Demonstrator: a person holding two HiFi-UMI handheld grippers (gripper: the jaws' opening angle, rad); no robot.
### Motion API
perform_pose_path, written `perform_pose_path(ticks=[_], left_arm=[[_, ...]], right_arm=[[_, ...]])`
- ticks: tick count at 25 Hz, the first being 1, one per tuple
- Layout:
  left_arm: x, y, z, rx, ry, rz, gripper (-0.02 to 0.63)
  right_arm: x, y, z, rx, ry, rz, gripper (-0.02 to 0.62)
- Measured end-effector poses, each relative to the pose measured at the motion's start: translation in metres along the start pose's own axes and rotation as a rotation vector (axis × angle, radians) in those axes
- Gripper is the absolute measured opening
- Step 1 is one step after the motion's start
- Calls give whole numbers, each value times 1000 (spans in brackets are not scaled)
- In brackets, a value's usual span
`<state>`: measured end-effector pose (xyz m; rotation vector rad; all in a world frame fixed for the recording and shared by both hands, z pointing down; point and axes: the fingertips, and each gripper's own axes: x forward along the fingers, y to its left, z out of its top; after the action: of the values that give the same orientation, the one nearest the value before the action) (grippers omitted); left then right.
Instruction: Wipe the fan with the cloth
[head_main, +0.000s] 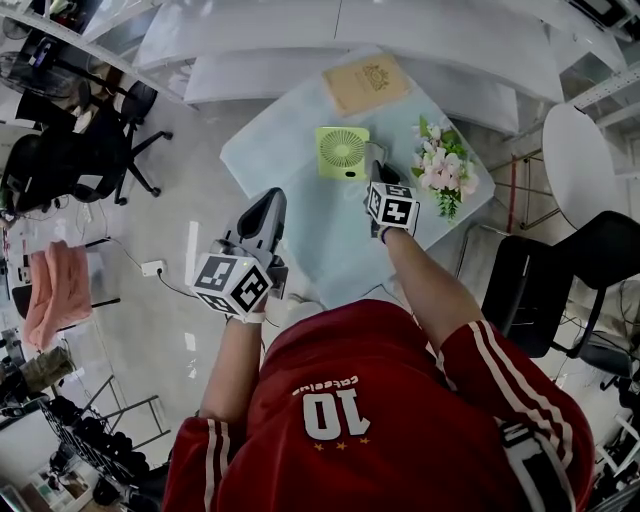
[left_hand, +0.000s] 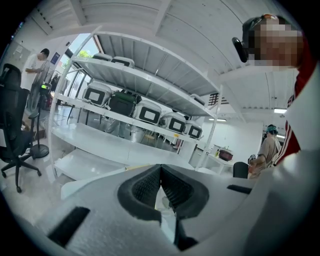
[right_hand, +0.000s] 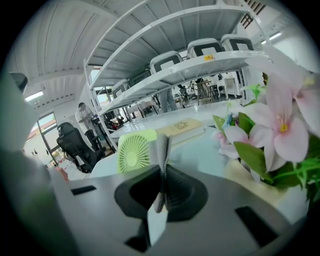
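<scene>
My right gripper (right_hand: 161, 192) was clamped on the grey cloth (right_hand: 162, 150), held upright just right of the green fan (head_main: 343, 152). The fan stood on the table (head_main: 300, 205), left of the flowers (head_main: 442, 165) and nearer than the book (head_main: 366, 83). My left gripper (left_hand: 161, 186) had its jaws pressed together on nothing, by the table's near left edge

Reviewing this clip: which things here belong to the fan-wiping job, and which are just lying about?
Part of the job:
green fan
cloth, clamped in the right tongs close to the fan

Just lying about:
tan book and pink flowers, both on the table
left tongs, shut on nothing
</scene>
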<state>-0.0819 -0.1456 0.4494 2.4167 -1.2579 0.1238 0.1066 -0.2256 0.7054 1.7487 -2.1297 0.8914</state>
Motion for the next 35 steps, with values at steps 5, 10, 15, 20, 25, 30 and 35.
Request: perform_pose_path(ticks=[5,10,15,20,25,30,35], left_arm=[[2,-2,1,1,2,-9,2],[4,-3,2,3,5,-16,2],[6,-4,1,-1,5,-23,2],[6,-4,1,-6,1,-28,2],[-2,-2,-2,-9,-5,-39,2],[-15,-1,-2,-13,-10,-49,2],[-26,4,-1,-11,-13,-54,2]], right_arm=[[-2,-5,0,6,-1,-13,11],[-4,-11,1,11,-3,-28,11],[-6,-14,1,11,-4,-35,11],[-9,-14,-1,9,-3,-41,11],[-15,-9,-4,0,-10,-48,11],[-26,0,-11,-6,-10,-57,11],[-30,11,-16,-4,-14,-60,11]])
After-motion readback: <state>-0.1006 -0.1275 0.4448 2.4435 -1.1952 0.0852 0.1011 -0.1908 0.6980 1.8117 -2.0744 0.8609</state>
